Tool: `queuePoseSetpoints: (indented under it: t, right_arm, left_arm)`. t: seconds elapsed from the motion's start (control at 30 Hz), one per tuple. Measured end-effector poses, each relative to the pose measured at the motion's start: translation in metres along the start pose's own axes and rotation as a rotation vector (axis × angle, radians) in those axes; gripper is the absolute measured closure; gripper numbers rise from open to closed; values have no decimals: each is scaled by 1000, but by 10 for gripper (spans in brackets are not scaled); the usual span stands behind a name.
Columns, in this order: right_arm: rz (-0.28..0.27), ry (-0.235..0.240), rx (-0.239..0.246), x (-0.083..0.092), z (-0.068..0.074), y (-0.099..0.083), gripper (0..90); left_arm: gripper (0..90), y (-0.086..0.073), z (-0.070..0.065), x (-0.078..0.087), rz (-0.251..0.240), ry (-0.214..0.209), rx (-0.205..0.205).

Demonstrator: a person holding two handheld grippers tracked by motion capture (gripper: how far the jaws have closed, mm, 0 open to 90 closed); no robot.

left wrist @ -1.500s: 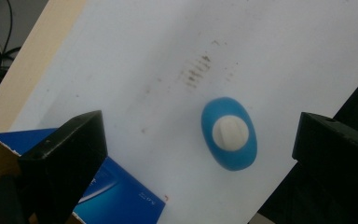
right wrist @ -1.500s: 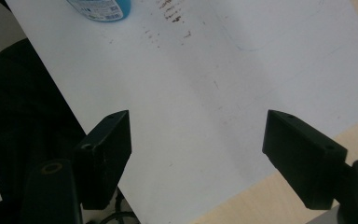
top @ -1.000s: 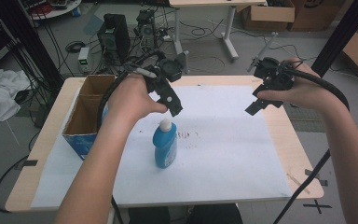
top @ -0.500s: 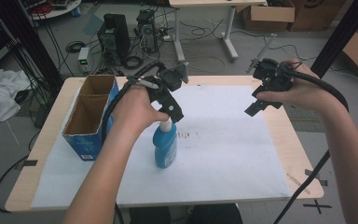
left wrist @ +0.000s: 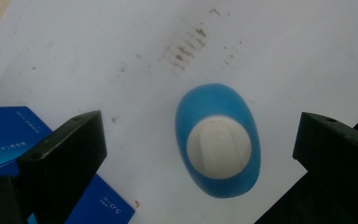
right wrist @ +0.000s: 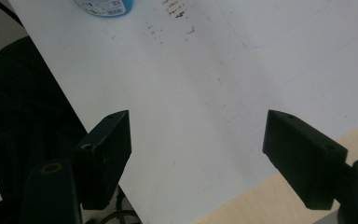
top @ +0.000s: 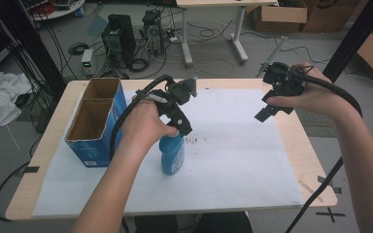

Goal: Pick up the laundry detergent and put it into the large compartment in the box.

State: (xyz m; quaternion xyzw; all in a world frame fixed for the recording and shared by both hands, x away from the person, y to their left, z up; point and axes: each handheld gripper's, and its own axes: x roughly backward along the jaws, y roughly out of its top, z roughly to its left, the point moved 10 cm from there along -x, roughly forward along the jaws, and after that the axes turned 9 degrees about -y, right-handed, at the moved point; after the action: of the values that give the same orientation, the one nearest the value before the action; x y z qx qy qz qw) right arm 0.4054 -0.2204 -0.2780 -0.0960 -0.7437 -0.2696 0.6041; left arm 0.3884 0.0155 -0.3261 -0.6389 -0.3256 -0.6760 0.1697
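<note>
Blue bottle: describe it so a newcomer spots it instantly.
On the white sheet covering the table, look just right of the open cardboard box. The blue bottle stands upright there under the left gripper, the only white-capped container.

We see a pale wooden table (top: 48,160) across the middle of the high view, a white sheet (top: 243,160) covering most of its top. At centre left a blue bottle (top: 173,155) stands upright on the sheet; just left of it sits an open blue box (top: 90,148). Brown smudges (top: 193,141) mark the sheet right of the bottle.
</note>
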Motion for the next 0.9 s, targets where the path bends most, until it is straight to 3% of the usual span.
queuePoseSetpoints:
  t: [0.5, 0.9]
  right_arm:
    - [4, -1, 5, -3, 1, 0, 237]
    - [1, 1, 6, -5, 1, -3, 237]
  left_arm:
    - [24, -8, -3, -33, 30, -8, 30]
    - [38, -12, -6, -49, 53, -8, 50]
